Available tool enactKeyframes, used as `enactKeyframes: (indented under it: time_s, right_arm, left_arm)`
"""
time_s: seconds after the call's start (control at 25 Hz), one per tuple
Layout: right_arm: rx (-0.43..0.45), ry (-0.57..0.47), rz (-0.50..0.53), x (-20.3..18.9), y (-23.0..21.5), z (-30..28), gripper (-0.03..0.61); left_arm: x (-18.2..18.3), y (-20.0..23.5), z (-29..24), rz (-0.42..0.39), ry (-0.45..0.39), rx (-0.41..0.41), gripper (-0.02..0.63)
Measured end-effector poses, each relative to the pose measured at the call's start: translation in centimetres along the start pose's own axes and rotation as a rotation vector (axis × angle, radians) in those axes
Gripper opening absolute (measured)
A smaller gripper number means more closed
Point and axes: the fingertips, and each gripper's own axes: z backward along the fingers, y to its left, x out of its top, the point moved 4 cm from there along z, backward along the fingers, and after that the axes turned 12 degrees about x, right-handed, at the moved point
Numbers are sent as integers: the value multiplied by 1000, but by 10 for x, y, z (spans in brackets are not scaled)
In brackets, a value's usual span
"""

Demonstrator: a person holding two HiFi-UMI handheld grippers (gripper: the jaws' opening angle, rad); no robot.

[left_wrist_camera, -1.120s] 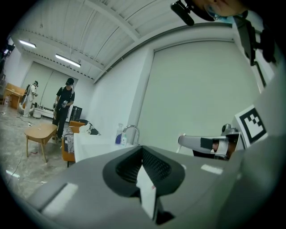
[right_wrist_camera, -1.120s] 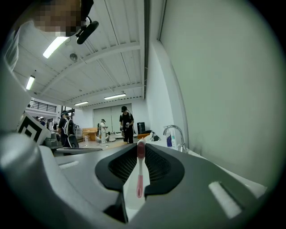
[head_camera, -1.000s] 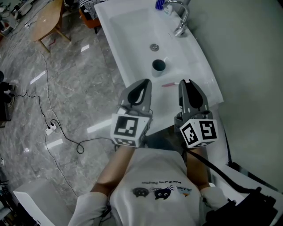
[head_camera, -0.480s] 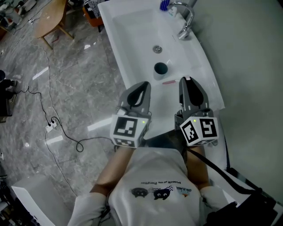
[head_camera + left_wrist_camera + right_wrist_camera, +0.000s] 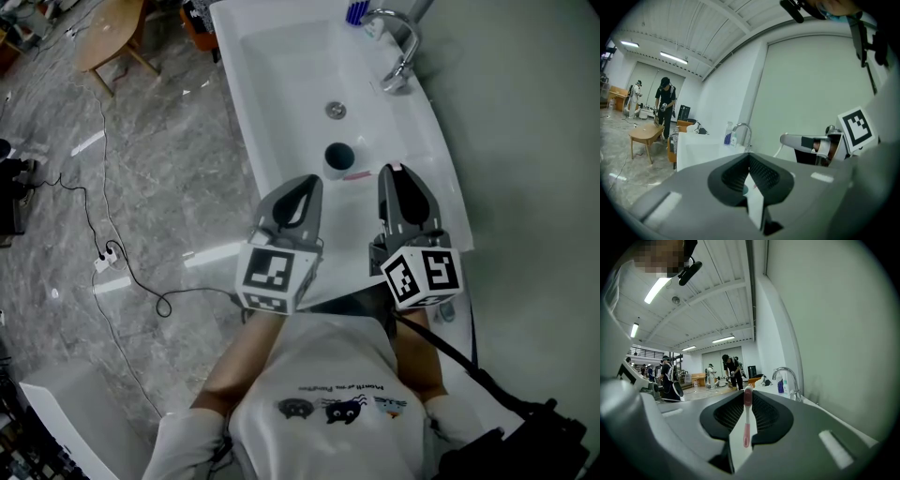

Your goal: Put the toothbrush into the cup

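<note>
Two grippers have drawn closer to the sink, so the cup now seems within easy reach. At left, the left gripper, jaws closed on nothing, hovers over the near rim. The cup stands just ahead with open basin around. The right gripper clamps the toothbrush; the wall runs close beside.

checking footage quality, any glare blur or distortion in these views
Head view: fairly sharp, with bright glare streaks on the polished floor. Left gripper view: heavy fisheye bending, black round border, the left gripper itself close and soft. Right gripper view: same fisheye; the toothbrush held in the right gripper reads clearly, ceiling lights are blown out.
</note>
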Motion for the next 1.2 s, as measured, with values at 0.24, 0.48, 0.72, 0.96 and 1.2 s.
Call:
enactKeyframes:
  time_s: [0.24,0.48,0.72,0.96,1.2]
  right_arm:
    - [11,22,-26,-8,-19,-15,55]
    - [22,31,-37,-12,-29,-26,55]
    - [26,46,-46,-16,-35,-36,55]
    - [27,64,-57,-27,-46,-45,55]
    - [29,82,-67,-32,-51,-54,55]
  left_arm:
    - [-3,-2,-18,-1,19,14,0]
    - [-7,2,-28,0,41,32,0]
    - [-6,4,-37,4,55,34,0]
    - [-11,4,-50,7,69,37,0]
    - [-12,9,-58,12,85,42,0]
